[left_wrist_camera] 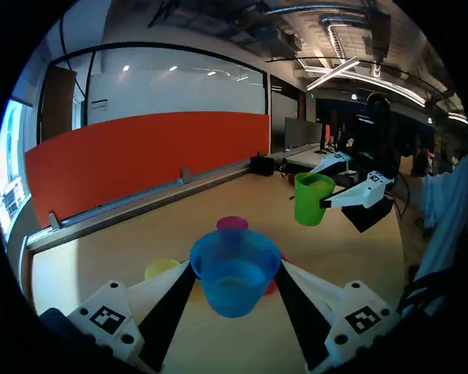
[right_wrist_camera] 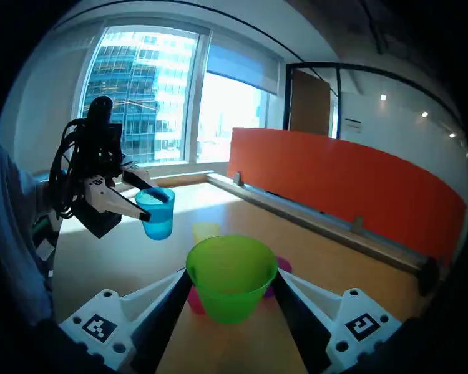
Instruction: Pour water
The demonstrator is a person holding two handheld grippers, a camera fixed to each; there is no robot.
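Observation:
My left gripper (left_wrist_camera: pixel 235 282) is shut on a translucent blue cup (left_wrist_camera: pixel 235 274), held upright above the wooden table (left_wrist_camera: pixel 165 234). To the right and farther off, my right gripper (left_wrist_camera: pixel 326 202) is shut on a green cup (left_wrist_camera: pixel 310 198), also upright and off the table. In the right gripper view the green cup (right_wrist_camera: pixel 232 277) sits between my right gripper's (right_wrist_camera: pixel 232 288) fingers, and the blue cup (right_wrist_camera: pixel 156 213) hangs to the left in the left gripper (right_wrist_camera: pixel 151 204). The two cups are apart. I cannot tell how much water either cup holds.
Below the held cups a yellow cup (left_wrist_camera: pixel 161 268), a purple cup (left_wrist_camera: pixel 232 222) and a red cup (left_wrist_camera: pixel 273 285) stand on the table. An orange partition (left_wrist_camera: pixel 146 149) runs along the table's far edge. A person's sleeve (left_wrist_camera: pixel 452 206) is at the right.

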